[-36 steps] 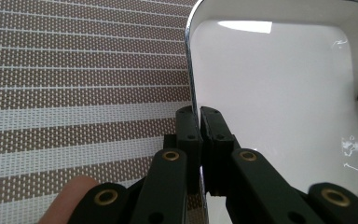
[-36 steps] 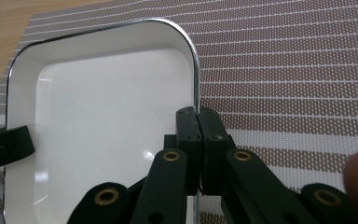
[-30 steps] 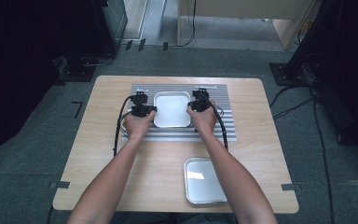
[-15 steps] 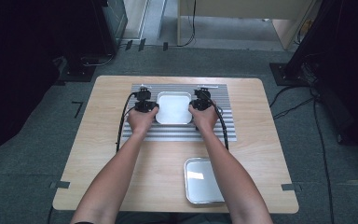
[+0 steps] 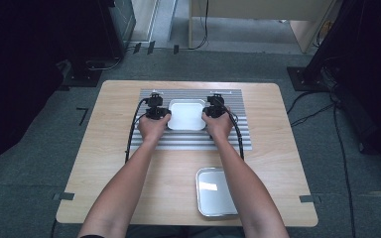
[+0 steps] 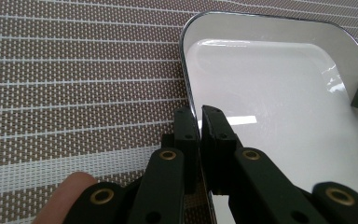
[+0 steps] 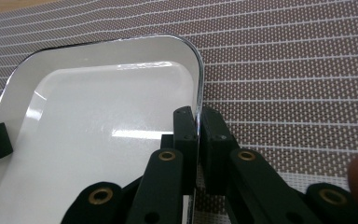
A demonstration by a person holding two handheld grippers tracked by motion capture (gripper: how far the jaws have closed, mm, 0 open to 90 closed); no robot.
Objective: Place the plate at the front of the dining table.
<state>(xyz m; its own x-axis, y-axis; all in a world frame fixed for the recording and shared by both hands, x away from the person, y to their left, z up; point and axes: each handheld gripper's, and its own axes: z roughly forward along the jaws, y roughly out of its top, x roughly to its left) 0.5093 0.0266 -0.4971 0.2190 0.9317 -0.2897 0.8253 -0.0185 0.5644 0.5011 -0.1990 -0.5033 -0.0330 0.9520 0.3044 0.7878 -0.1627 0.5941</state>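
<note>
Forearms hide part of the steel tray (image 5: 213, 193) near the white tray (image 5: 186, 115).

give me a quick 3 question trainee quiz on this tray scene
1. True or false: both grippers are shut on the white tray's rim.
2. What lies under the white tray? A) bare wood B) striped mat C) metal tray
3. Where is the metal tray?

Key:
1. True: the left gripper and right gripper each pinch an opposite edge of the white tray.
2. B, the striped mat.
3. The metal tray sits on the table, near the front edge, by the right forearm.
</note>
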